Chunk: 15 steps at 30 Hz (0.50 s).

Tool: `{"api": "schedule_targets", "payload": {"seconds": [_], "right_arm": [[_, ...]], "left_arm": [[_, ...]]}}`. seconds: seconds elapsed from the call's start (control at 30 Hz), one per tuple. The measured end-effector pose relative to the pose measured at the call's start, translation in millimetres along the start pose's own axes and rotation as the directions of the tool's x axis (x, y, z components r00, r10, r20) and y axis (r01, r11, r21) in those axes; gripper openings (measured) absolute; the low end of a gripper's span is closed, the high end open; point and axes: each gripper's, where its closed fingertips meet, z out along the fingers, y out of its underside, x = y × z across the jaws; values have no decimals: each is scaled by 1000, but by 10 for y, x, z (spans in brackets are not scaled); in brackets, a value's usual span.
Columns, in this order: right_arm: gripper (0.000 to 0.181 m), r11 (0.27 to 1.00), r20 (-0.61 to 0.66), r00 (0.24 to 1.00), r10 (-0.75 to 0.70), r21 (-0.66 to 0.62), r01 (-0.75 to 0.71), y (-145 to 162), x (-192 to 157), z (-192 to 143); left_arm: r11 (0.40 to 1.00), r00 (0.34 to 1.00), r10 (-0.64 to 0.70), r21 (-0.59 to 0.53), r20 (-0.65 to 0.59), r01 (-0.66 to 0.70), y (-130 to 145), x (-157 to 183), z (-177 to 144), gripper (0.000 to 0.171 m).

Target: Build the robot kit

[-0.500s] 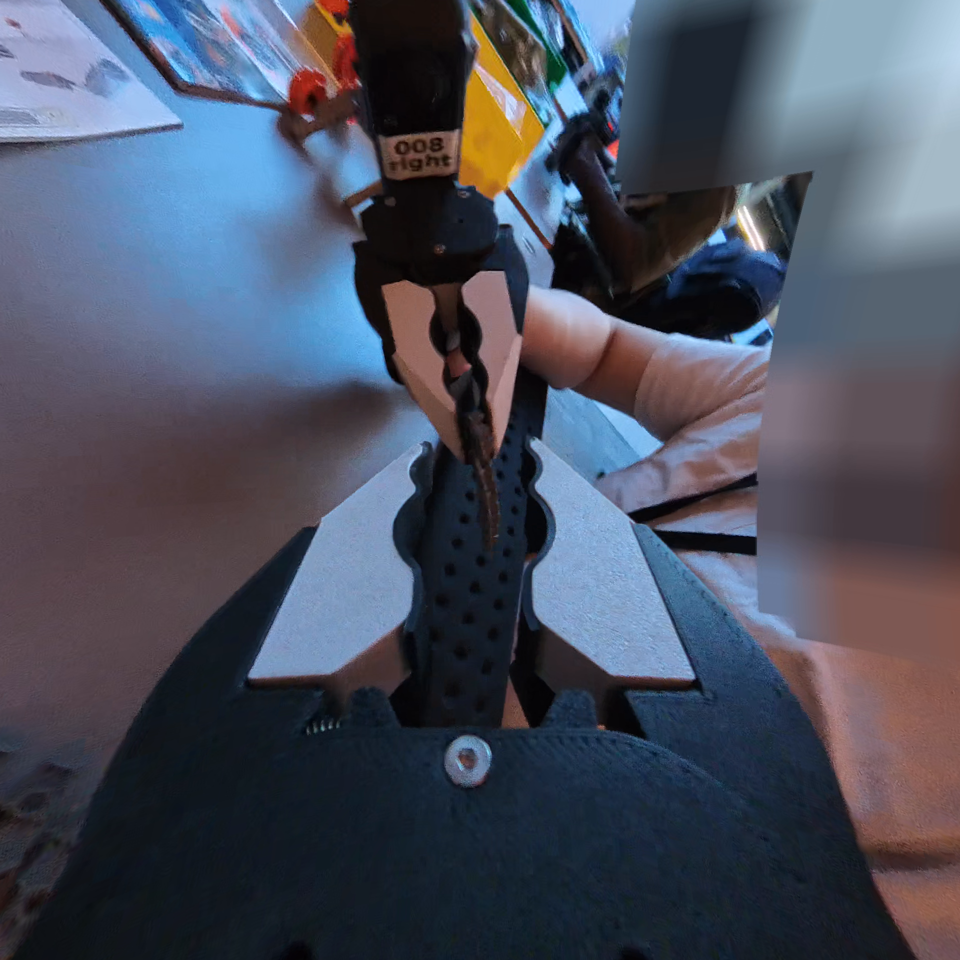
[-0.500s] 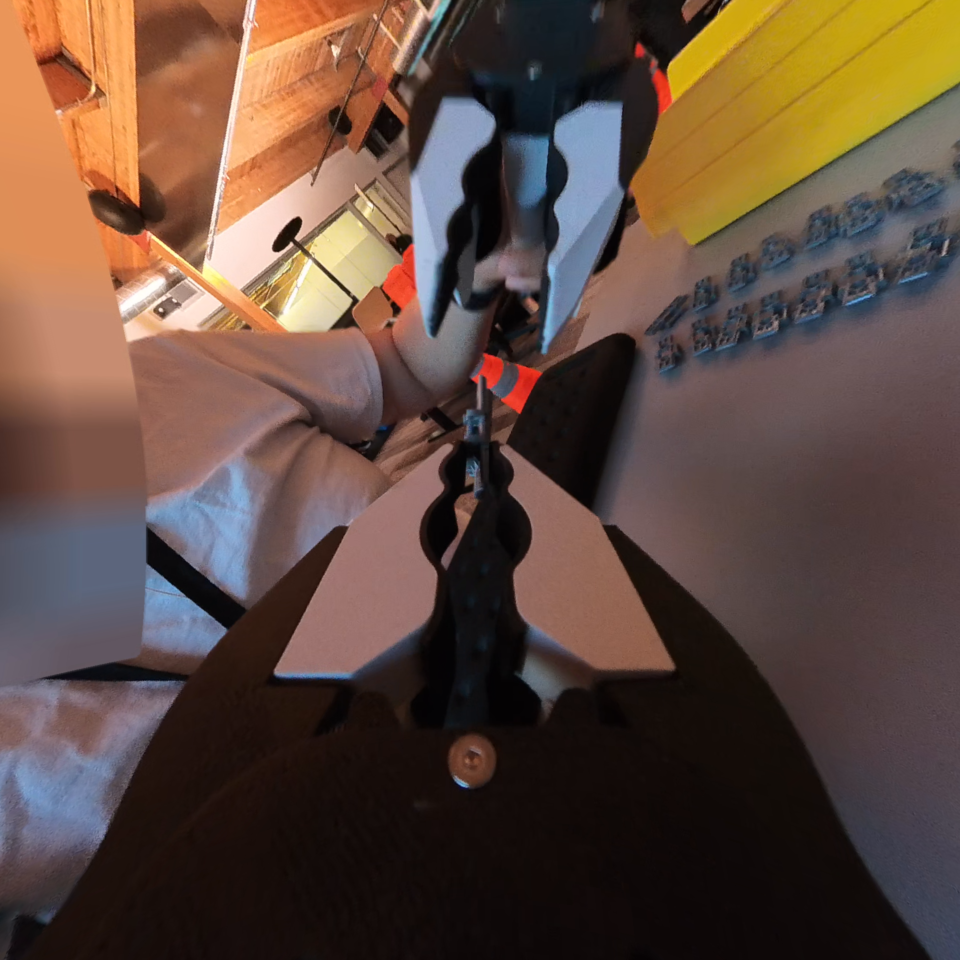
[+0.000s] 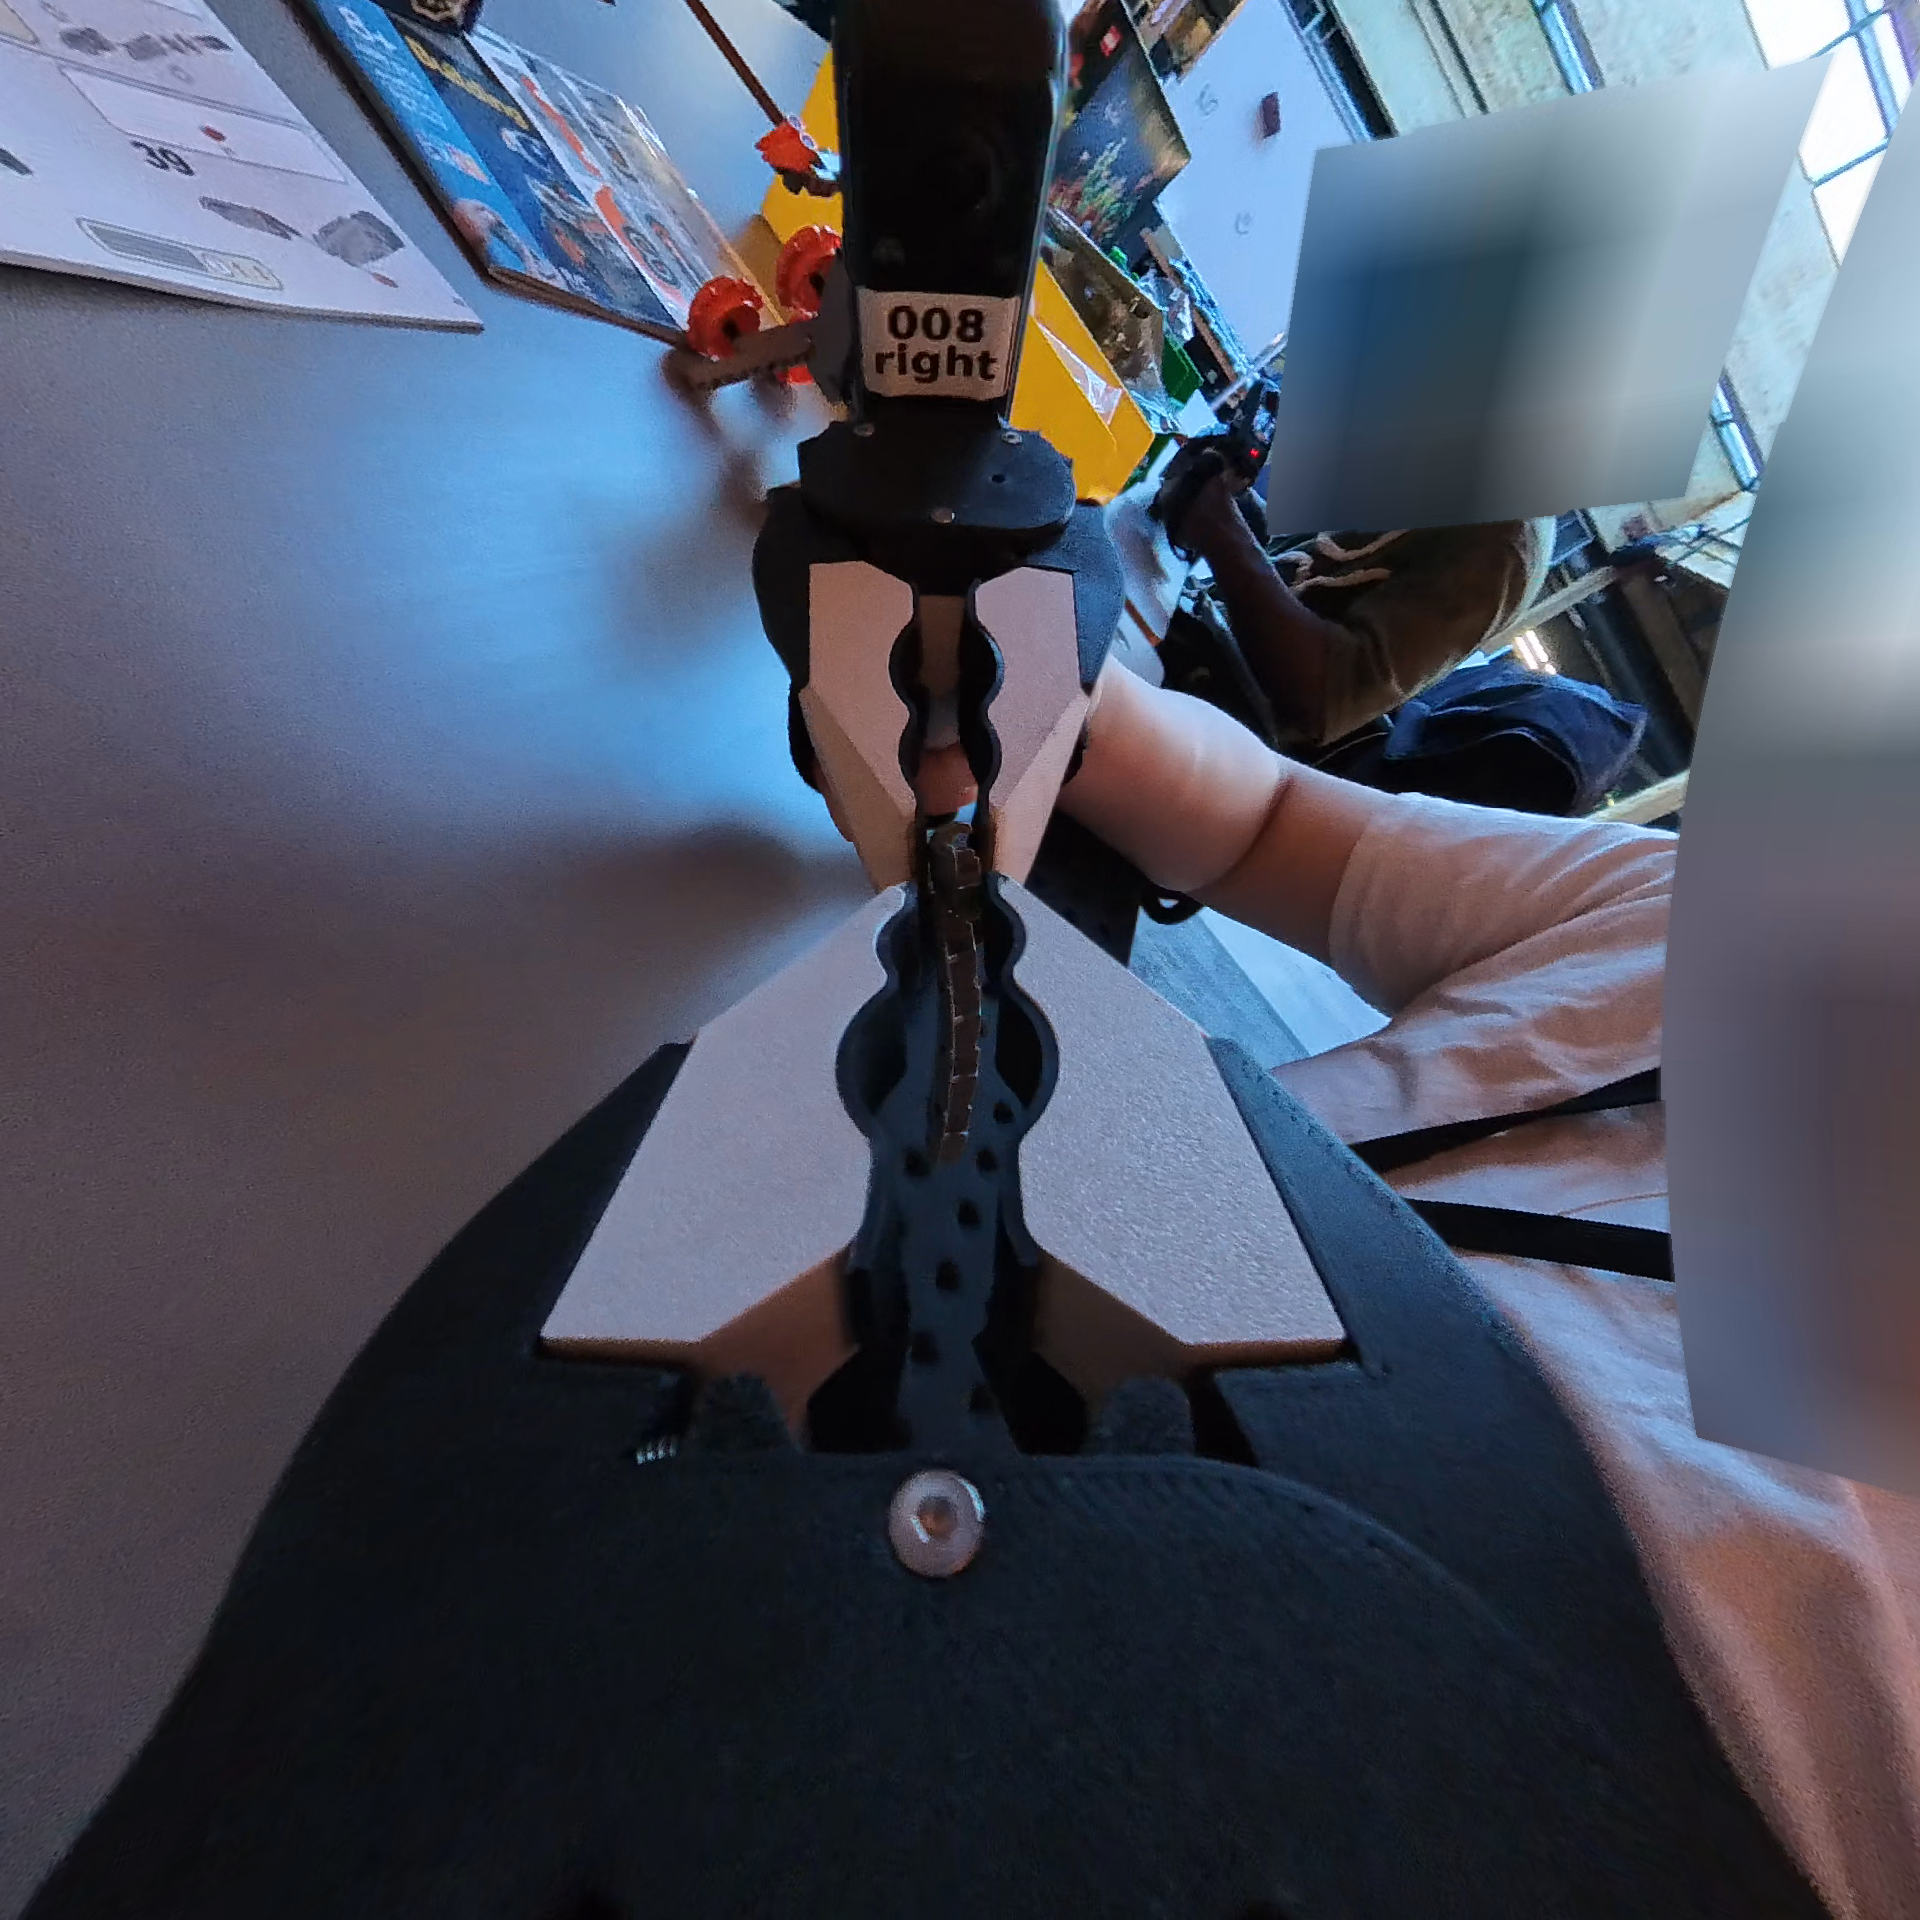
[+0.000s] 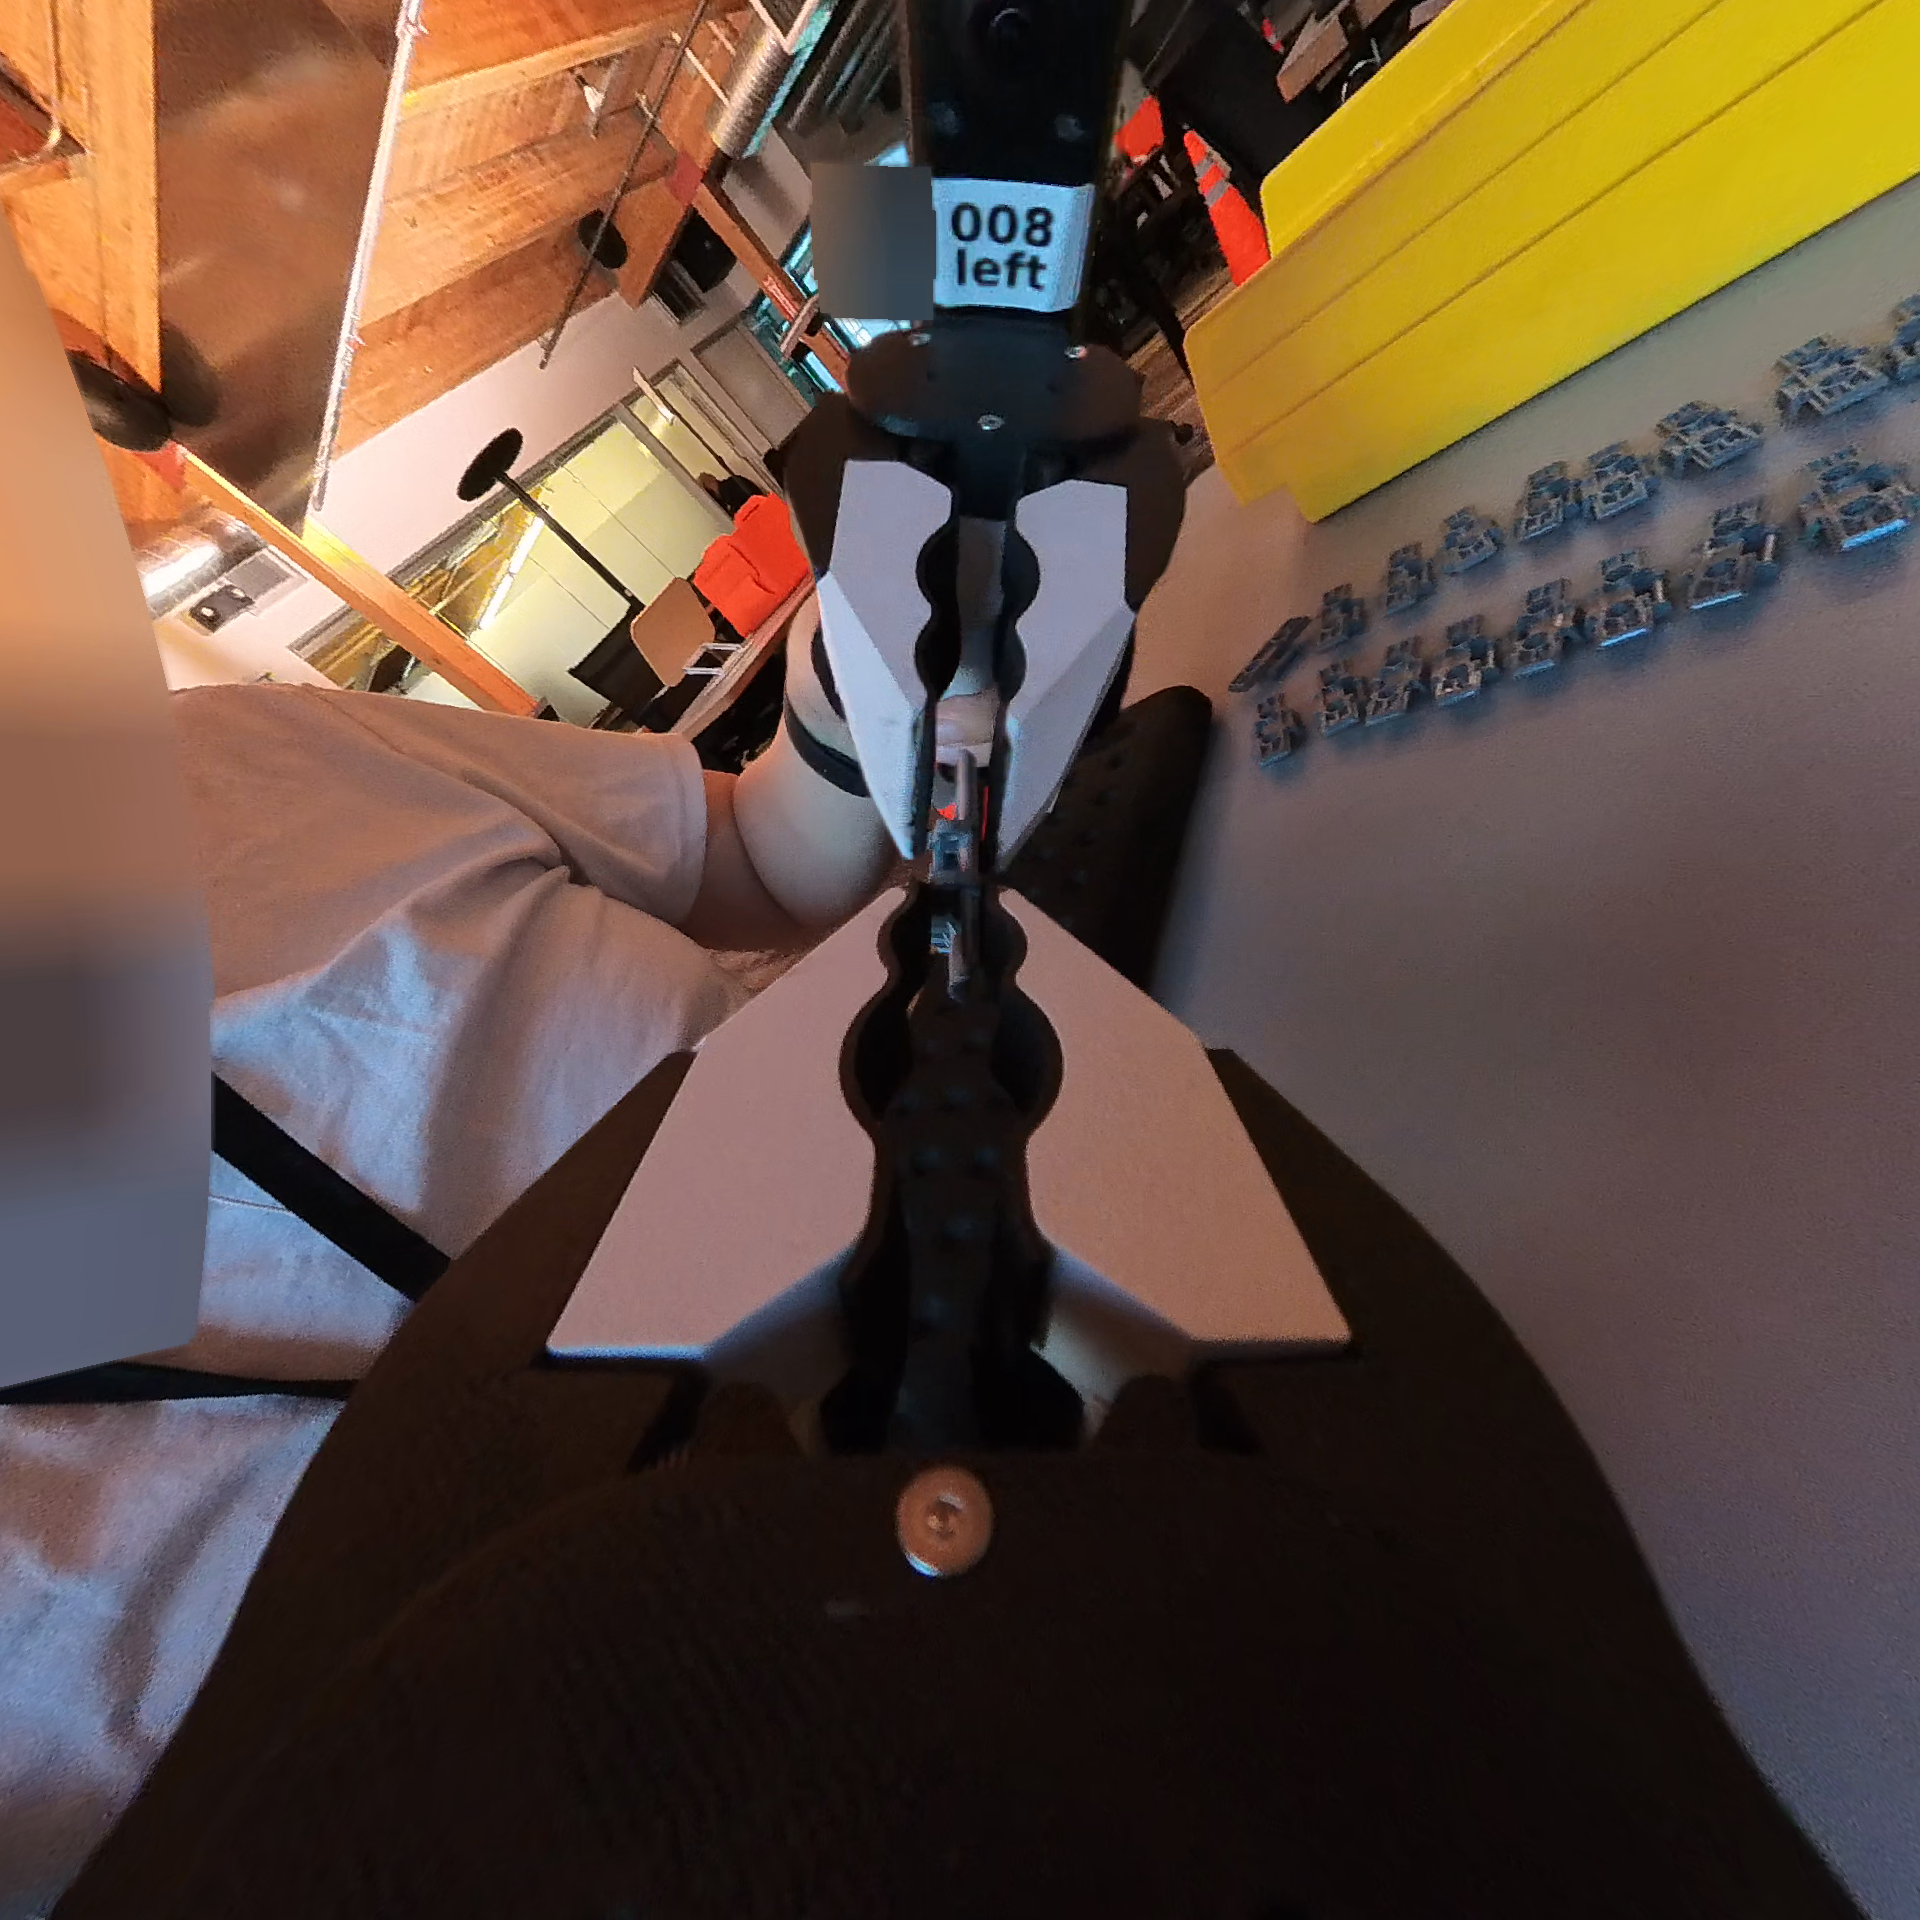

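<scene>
Both sets of jaws clenched tip to tip on one short chain (image 3: 956, 997) of dark links, held above the tabletop (image 3: 343, 748); left gripper (image 3: 951, 894), right gripper (image 4: 951, 894). Risk, my judgement: twisting could snap the links apart

The left gripper (image 3: 951, 883) has a black body of rough, layered matt plastic w/ a shiny metal screw (image 3: 936, 1522), and its fingers (image 3: 769, 1164) are pale matt plastic w/ a fine grainy face; the right gripper (image 4: 956, 904) looks the same, incl. its own screw (image 4: 943, 1519). Between them sits a chain of small links (image 3: 961, 997), dark matt plastic, and more grey plastic link pieces (image 4: 1538, 623) lie on the smooth, low-gloss grey table (image 4: 1558, 1091). The yellow bins (image 4: 1507, 260) are smooth semi-gloss plastic, the instruction booklet (image 3: 187, 177) is matt paper, the person's sleeve (image 3: 1475, 935) is soft cloth, and the ceiling beams (image 4: 468, 135) are warm wood.
</scene>
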Motion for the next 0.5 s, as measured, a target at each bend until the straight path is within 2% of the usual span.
{"api": "schedule_targets", "payload": {"seconds": [0.3, 0.5], "right_arm": [[6, 1000, -31, 1000, 5, 19, -5, -29, 20, 24], [6, 998, -97, 994, -56, -34, 53, 19, 70, 21]], "left_arm": [[999, 999, 25, 35, 41, -26, -5, -26, -35, 8], [998, 997, 51, 35, 64, -54, 38, -66, -11, 9]]}}
